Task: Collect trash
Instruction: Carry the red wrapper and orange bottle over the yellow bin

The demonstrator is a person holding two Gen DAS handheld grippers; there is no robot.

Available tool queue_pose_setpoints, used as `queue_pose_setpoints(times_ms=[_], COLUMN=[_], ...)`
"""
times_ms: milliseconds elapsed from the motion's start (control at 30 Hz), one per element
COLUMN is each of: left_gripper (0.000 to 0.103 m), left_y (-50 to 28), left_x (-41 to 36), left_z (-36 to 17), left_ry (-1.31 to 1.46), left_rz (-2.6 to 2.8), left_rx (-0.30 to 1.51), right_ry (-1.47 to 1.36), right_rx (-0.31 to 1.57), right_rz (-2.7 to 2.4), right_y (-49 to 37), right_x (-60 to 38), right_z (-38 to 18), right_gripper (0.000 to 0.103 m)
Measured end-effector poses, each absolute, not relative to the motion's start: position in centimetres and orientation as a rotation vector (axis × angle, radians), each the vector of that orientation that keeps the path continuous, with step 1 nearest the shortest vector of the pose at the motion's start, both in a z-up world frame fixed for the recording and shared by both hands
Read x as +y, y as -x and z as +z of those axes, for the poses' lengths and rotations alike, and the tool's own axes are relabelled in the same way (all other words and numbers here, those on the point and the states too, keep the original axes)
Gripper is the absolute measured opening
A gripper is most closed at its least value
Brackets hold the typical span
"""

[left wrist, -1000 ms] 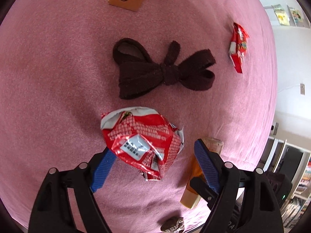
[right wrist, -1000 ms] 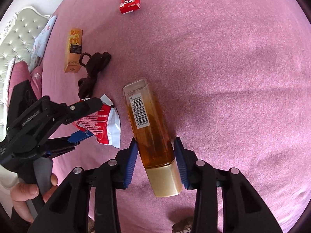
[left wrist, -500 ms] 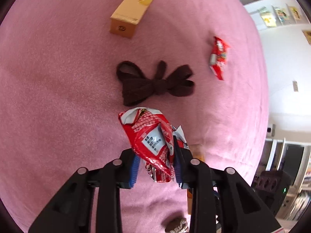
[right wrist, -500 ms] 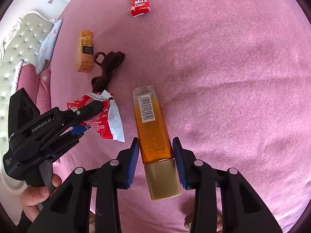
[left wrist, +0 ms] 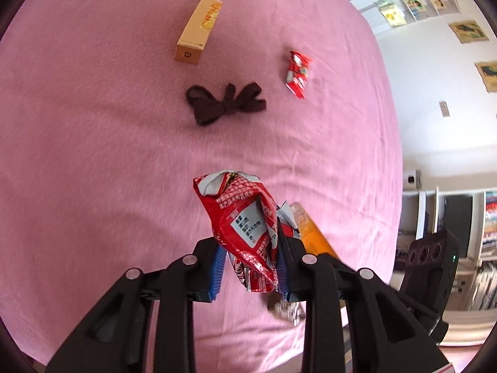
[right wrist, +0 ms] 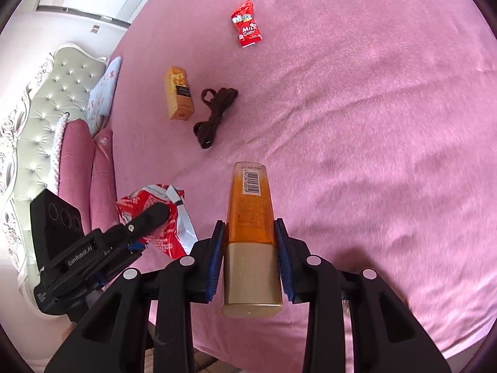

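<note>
My left gripper [left wrist: 251, 267] is shut on a crumpled red and white snack wrapper [left wrist: 245, 220] and holds it above the pink bed cover. The wrapper also shows in the right wrist view [right wrist: 161, 214], with the left gripper [right wrist: 152, 217] around it. My right gripper [right wrist: 250, 251] is shut on an orange bottle with a gold cap [right wrist: 251, 217], lifted off the cover. The bottle's edge shows behind the wrapper in the left wrist view [left wrist: 310, 230]. A red milk candy packet [right wrist: 247, 25] lies far ahead and shows in the left wrist view [left wrist: 298, 74] too.
A tan carton [left wrist: 198, 31] and a dark brown bow-shaped tie [left wrist: 225, 105] lie on the pink bed cover [left wrist: 93, 155]. They also show in the right wrist view: carton [right wrist: 179, 96], tie [right wrist: 214, 115]. A tufted headboard and pillows [right wrist: 62, 108] stand at the left. Shelves [left wrist: 450, 223] stand at the right.
My left gripper closed on the snack wrapper and lifted it. My right gripper rose with the orange bottle. Both views now sit higher above the bed.
</note>
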State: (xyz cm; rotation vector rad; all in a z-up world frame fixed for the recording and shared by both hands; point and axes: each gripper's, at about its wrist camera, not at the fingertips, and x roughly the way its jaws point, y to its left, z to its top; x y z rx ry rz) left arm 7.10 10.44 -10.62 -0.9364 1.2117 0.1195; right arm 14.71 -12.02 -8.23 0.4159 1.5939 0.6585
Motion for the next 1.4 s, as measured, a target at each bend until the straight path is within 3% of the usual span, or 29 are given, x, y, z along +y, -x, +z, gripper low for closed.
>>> queue_pose_setpoints(times_ms=[333, 667, 1400], left_gripper=[0.028, 0.028, 0.028], left_y=[-1.6, -1.9, -5.7], left_x=[6.7, -2.0, -40.0], left_z=[-6.5, -5.2, -8.8], left_ry=[0.834, 0.689, 0.318], left_rz=[-0.059, -0.279, -0.730], left_rx=[1.247, 1.324, 1.584], right_ry=[-0.514, -0.665, -0.976], right_rx=[1.483, 1.368, 1.210], right_rz=[0.569, 0.365, -0.118], right_y=[-7.8, -1.9, 9.9], right_x=[-16.1, -26.3, -59.6], right_z=[-3.7, -2.1, -4.8], right_gripper=[0.031, 0.031, 0.031])
